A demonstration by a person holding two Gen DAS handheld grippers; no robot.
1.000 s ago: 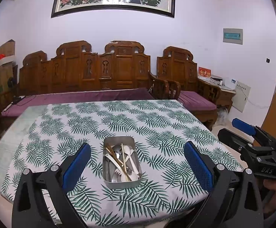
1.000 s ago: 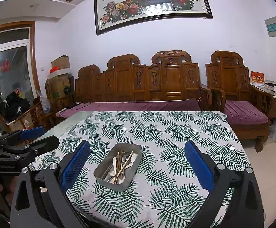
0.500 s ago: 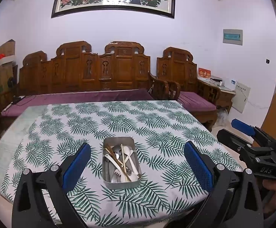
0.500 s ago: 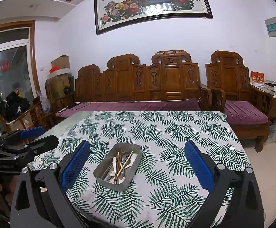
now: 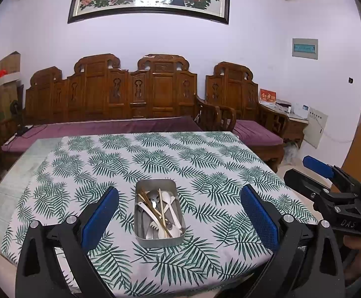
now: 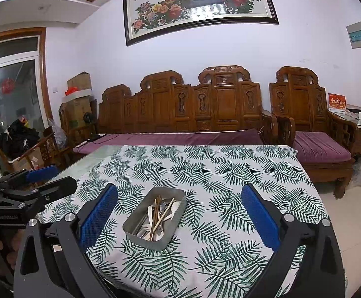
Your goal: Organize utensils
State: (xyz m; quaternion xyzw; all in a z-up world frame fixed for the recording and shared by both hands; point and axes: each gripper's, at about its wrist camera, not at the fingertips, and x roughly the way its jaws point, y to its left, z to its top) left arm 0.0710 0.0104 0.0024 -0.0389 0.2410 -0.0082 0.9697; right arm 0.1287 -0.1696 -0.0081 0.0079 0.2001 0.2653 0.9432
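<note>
Left gripper [image 5: 179, 211] is spread wide, nothing btwn its blue pads [image 5: 100, 217]; it hangs above the near edge of the table. Right gripper [image 6: 179, 212] is spread just as wide, also empty, beside it at the same edge.

Metal tin [image 5: 158, 212] sits straight ahead of the left gripper, framed btwn its fingers but apart from them; from the right gripper it lies ahead and a bit left. Inside the tin: a loose heap of utensils [image 5: 159, 209], white plastic spoons and forks, w/ wooden chopsticks [image 6: 164, 212] crossing on top.

Surface: table under a white cloth w/ green fern-leaf print [image 5: 155, 159]; cloth stops short on the left, leaving a bare pale strip of tabletop [image 5: 9, 186].

Room: beyond the table a carved wooden sofa [image 5: 120, 94] w/ purple cushion, a matching armchair [image 6: 309, 114] to its right, a framed flower-and-peacock picture [image 6: 197, 2] high on the white wall. Window and stacked cardboard boxes [image 6: 77, 99] far left of the right gripper.
</note>
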